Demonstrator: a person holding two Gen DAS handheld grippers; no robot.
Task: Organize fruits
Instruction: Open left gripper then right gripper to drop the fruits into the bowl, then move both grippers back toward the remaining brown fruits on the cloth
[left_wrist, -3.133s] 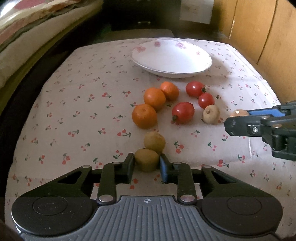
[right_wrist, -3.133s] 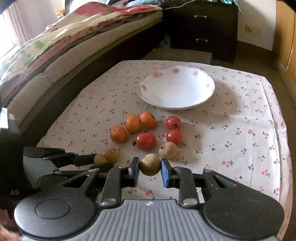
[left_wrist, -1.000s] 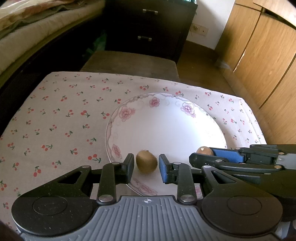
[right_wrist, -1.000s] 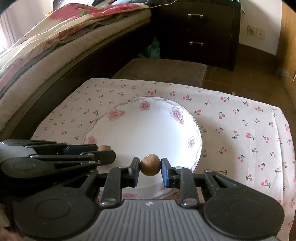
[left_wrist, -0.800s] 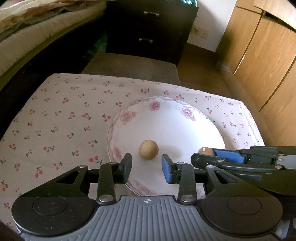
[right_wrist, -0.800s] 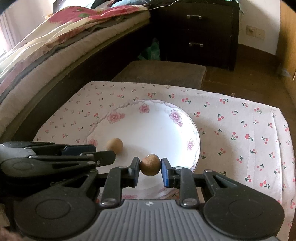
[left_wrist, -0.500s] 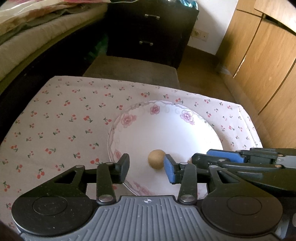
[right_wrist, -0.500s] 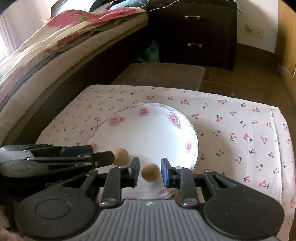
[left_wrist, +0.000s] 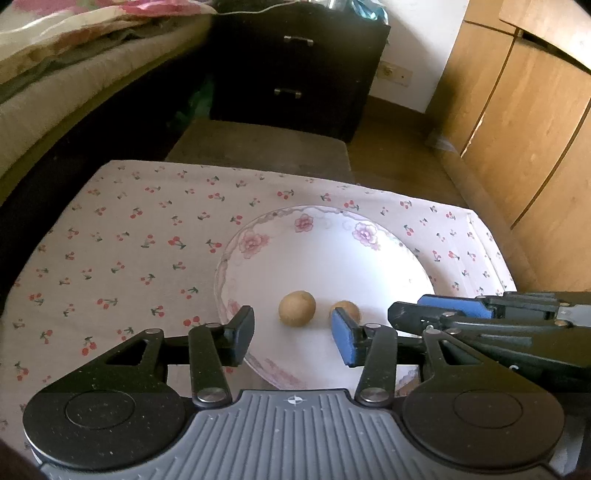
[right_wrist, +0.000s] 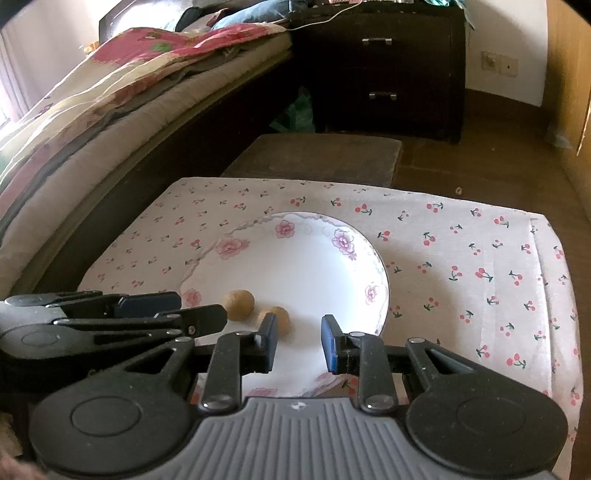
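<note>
Left wrist view: two brown fruits side by side on the near part of the flowered plate, just ahead of both grippers.
Left gripper has just been opening, nothing between its jaws; right gripper narrowly apart, empty; fruits roundish, no clear long axis; cherry-print tablecloth; bed, dark drawers.

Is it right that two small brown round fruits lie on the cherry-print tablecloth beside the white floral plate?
No: in the left wrist view both small brown round fruits lie in the white floral plate, not on the cherry-print tablecloth.
</note>
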